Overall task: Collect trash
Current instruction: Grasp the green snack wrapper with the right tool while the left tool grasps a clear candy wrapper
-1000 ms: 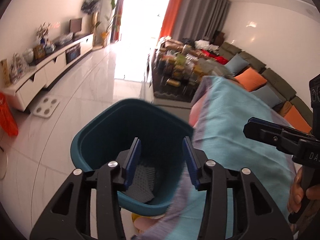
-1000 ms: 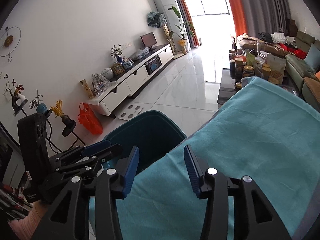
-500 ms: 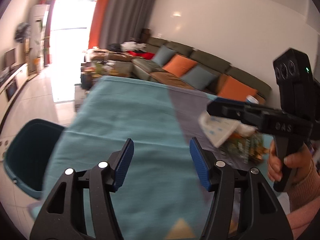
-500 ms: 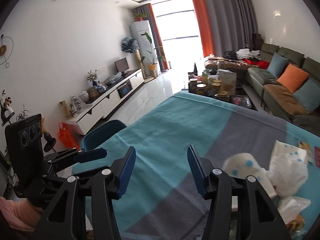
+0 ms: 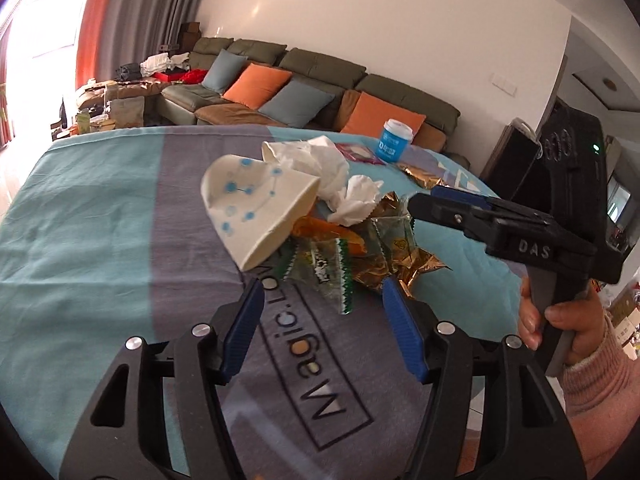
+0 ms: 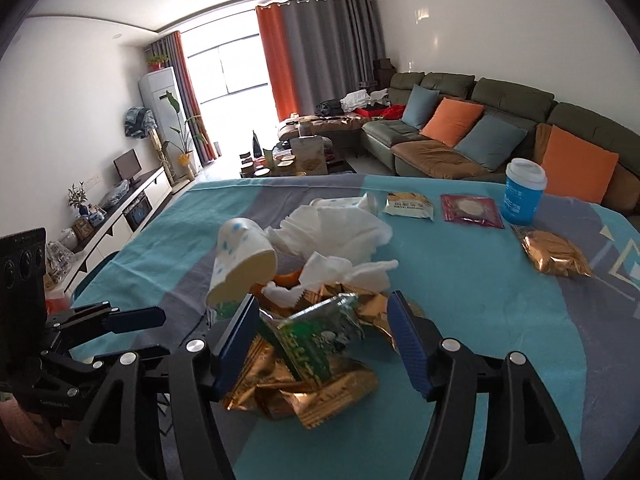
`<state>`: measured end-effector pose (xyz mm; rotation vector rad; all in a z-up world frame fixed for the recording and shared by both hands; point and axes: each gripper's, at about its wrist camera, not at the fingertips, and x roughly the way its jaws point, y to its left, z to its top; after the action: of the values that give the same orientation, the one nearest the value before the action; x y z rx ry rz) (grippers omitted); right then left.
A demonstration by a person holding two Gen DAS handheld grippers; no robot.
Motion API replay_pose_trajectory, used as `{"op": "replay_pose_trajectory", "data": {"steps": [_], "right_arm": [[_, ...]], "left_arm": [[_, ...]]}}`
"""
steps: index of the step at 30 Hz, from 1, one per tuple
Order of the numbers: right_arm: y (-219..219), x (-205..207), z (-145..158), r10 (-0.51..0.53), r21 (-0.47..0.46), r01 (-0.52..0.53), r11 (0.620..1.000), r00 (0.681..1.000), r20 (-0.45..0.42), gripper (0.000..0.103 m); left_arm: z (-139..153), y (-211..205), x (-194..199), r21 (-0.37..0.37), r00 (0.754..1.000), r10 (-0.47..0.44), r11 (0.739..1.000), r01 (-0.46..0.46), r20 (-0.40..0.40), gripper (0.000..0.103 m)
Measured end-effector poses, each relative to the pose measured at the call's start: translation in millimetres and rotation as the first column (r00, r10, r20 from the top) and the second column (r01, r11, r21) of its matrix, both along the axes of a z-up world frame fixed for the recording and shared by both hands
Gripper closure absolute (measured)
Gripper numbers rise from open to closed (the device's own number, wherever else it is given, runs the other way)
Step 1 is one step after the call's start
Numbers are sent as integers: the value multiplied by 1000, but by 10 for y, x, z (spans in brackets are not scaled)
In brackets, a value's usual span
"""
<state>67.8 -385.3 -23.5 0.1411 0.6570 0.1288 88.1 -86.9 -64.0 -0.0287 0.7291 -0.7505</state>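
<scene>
A heap of trash lies on the teal and grey tablecloth: a crushed white paper cup with blue dots, crumpled white tissues, a green and clear wrapper and gold foil wrappers. My left gripper is open and empty just short of the heap. My right gripper is open, its jaws on either side of the green and gold wrappers, not closed on them.
Farther back on the table stand a blue cup with a white lid, a sealed gold snack pack, a maroon packet and a pale packet. A sofa with orange and blue cushions lies behind the table.
Both grippers swung from the teal bin at the table's edge to the trash heap on the table. The bin has left both views. Both stayed open.
</scene>
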Motion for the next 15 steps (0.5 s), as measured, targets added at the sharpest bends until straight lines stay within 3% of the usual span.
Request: {"op": "replay_pose_trajectory", "data": {"steps": [5,7,9,12,15], "right_arm": [[40,-33,-175,17,-10,-17,1000,1000,-14,39],[-8,-65,-247,24,-17,-24,1000,1000,-17,39],[7,-65,-301,33,-23,-33,999,999,-24,39],[28,-71,-351,39,-27,-40,999,999,-29,47],[7,-79,-374,45,-9,-45,999,998,-36,59]], "left_arm": [[-87,-225,154,30,999,3,1000,-1,-47,49],[-123,-251,206,35,998,6,999,-3,-62,54],[-160,-275,279,31,996,11,999,-8,-93,67],[-224,-291,353,30,992,14,1000,-10,-125,79],[-257,-256,368,21,991,10,1000,-7,-132,81]]}}
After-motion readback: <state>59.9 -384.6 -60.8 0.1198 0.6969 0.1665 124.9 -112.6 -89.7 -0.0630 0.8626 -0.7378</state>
